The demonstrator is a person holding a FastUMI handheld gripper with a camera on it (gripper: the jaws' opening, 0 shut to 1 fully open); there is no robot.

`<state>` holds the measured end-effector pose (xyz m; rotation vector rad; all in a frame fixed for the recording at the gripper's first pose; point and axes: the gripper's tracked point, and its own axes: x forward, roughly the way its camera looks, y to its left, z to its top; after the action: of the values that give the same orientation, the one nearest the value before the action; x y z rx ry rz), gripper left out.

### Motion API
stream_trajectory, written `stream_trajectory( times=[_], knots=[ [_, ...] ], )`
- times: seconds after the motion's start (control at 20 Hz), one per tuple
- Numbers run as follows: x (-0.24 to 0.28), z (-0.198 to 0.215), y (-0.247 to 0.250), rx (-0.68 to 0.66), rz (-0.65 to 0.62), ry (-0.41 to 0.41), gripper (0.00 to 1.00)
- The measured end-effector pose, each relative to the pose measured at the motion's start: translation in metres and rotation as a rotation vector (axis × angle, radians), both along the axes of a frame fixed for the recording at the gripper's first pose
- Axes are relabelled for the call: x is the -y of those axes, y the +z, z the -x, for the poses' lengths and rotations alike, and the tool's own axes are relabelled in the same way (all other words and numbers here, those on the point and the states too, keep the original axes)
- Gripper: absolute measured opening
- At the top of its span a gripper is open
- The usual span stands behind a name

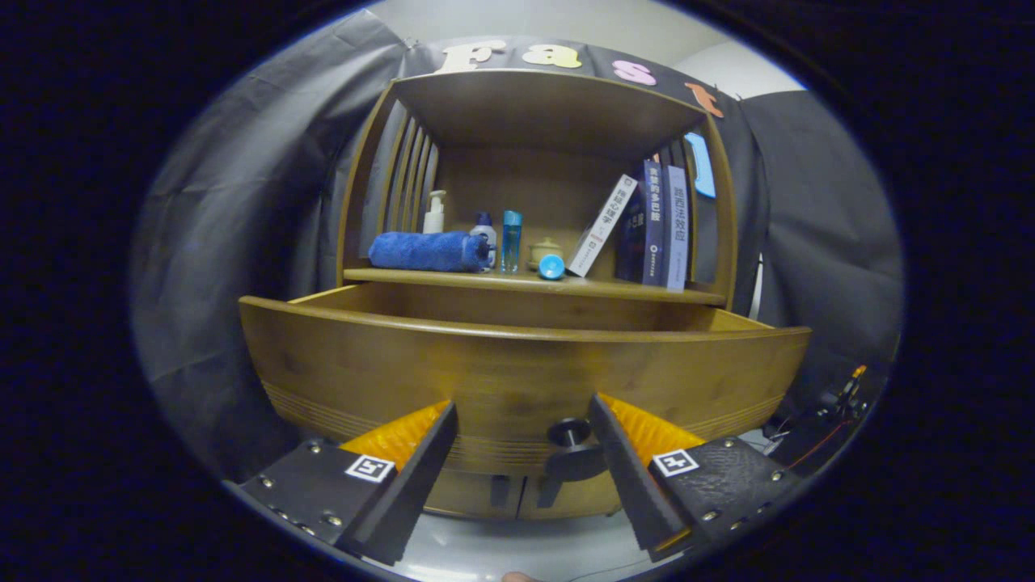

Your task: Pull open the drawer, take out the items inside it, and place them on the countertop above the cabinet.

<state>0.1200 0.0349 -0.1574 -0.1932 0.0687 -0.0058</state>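
Drawer (517, 380) pulled out; hand-held gripper (521, 412) spread wide, dark knob (570, 432) between fingers, touching neither.

The one camera rides on the claw (521, 420) and looks forward along its two fingers (404, 461), which rise spread apart from below. It faces the cabinet (534, 162) head-on, close to the drawer front (517, 376), whose knob (570, 432) sits between the fingers, nearer the right one. It sits low, level with the drawer front, so the bench (525, 283) and the shelf roof lie beyond and above the fingers. The fisheye lens bows the straight wood edges.
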Motion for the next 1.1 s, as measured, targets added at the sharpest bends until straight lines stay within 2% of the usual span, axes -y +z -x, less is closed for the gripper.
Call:
stream_trajectory(
  times=[0.1, 0.25, 0.45, 0.6, 1.1],
  knots=[
    [-0.002, -0.033, -0.001, 0.000, -0.013, -0.007, 1.00],
    [-0.005, -0.044, 0.002, 0.029, -0.022, -0.009, 1.00],
    [-0.008, -0.068, 0.005, 0.027, -0.100, -0.007, 1.00],
    [-0.008, -0.086, 0.005, 0.045, -0.089, -0.006, 1.00],
    [-0.010, -0.115, 0.005, 0.075, -0.088, -0.003, 1.00]
  ],
)
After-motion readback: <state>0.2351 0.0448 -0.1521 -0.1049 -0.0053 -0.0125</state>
